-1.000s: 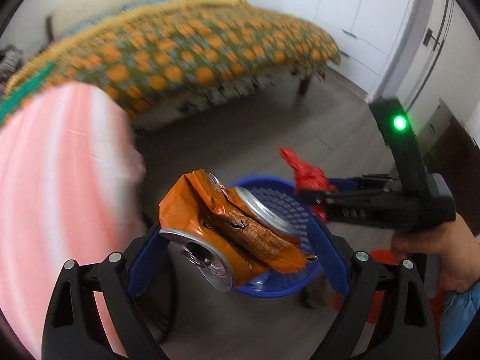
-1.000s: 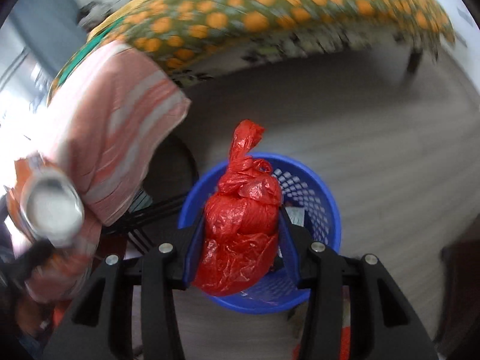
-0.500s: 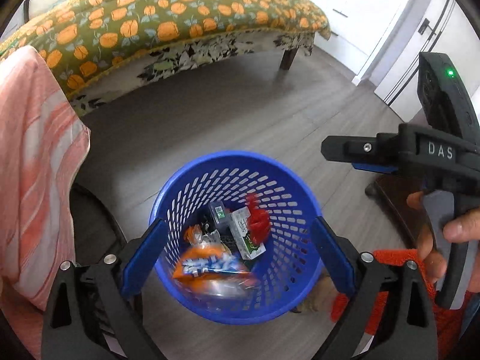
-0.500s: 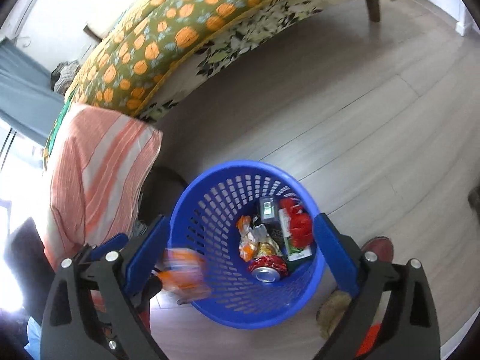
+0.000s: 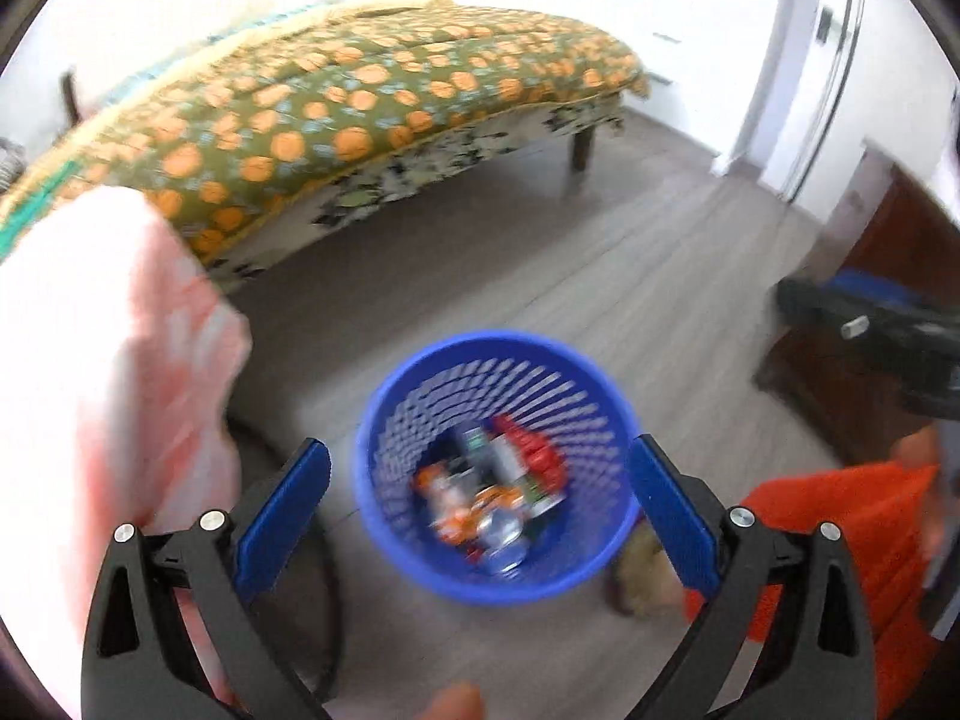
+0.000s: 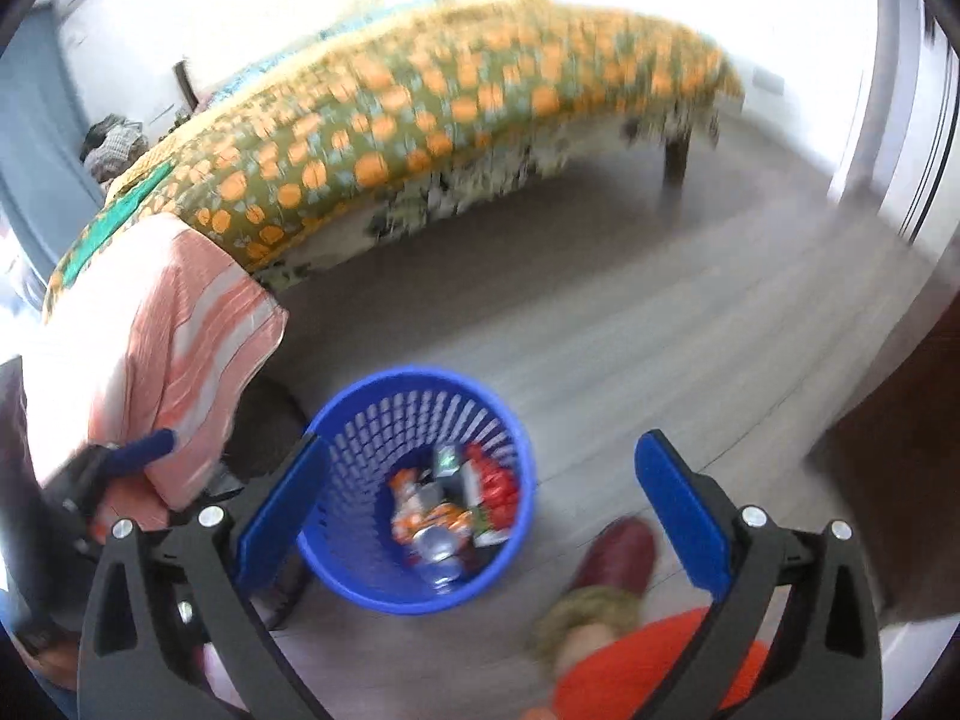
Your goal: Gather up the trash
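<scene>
A blue mesh bin (image 5: 396, 420) stands on the grey floor, also in the right wrist view (image 6: 336, 420). Inside lie the crushed orange can (image 5: 498, 516), the red bag (image 5: 537, 456) and other wrappers; they show in the right wrist view too, the can (image 6: 438, 531) beside the red bag (image 6: 498, 489). My left gripper (image 5: 480, 498) is open and empty above the bin. My right gripper (image 6: 480, 492) is open and empty, above and a little right of the bin. The right gripper also shows at the left view's right edge (image 5: 870, 336).
A bed with an orange-flowered green cover (image 5: 360, 102) runs across the back. A pink striped cloth (image 5: 102, 360) hangs over a chair left of the bin. A foot in a dark red slipper (image 6: 612, 558) stands right of the bin. A dark wooden cabinet (image 5: 894, 252) is at right.
Both grippers opened and dropped the crushed can and the red bag into the bin. Since then both have lifted up and away, so the bin looks smaller.
</scene>
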### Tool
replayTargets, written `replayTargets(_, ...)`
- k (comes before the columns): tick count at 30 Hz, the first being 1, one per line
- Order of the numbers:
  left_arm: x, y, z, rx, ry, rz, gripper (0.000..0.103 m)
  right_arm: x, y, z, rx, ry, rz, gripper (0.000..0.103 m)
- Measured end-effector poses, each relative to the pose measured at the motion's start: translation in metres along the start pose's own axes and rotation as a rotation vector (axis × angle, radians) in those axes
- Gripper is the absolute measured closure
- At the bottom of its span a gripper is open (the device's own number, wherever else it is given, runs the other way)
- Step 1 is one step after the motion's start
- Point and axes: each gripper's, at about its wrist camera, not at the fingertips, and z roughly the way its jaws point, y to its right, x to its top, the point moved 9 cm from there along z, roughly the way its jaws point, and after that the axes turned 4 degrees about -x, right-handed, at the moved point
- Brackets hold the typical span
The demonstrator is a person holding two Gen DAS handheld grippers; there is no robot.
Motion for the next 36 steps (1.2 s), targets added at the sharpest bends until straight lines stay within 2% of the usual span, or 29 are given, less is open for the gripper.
replayTargets(2, -0.004, 0.003, -0.024, 0.012, 0.059, 0.026, 0.005, -0.002, 0.001, -0.025, 0.006, 0.072, 0.047, 0.005)
replayTargets(3, -0.007, 0.003, -0.033, 0.023, 0.076, 0.034, 0.005, -0.006, 0.003, -0.032, 0.008, 0.080, 0.068, 0.005)
replayTargets(6, -0.019, 0.002, -0.049, 0.132, 0.089, 0.039, 0.005, -0.015, 0.010, -0.045, 0.044, 0.107, 0.100, 0.005)
replayTargets(9, -0.028, 0.003, -0.047, 0.091, 0.048, 0.014, 0.005, -0.026, 0.014, -0.049, 0.040, 0.077, 0.139, 0.005)
replayTargets(12, -0.034, 0.000, -0.045, 0.067, 0.020, -0.014, 0.005, -0.041, 0.008, -0.050, -0.020, 0.054, 0.081, 0.005)
replayTargets(18, -0.035, -0.003, -0.050, 0.037, 0.017, -0.039, 0.005, -0.059, -0.008, -0.045, 0.014, -0.001, 0.008, 0.005)
replayTargets(36, -0.039, -0.014, -0.037, 0.051, -0.022, -0.096, 0.005, -0.078, -0.024, -0.032, 0.018, -0.070, -0.067, 0.005)
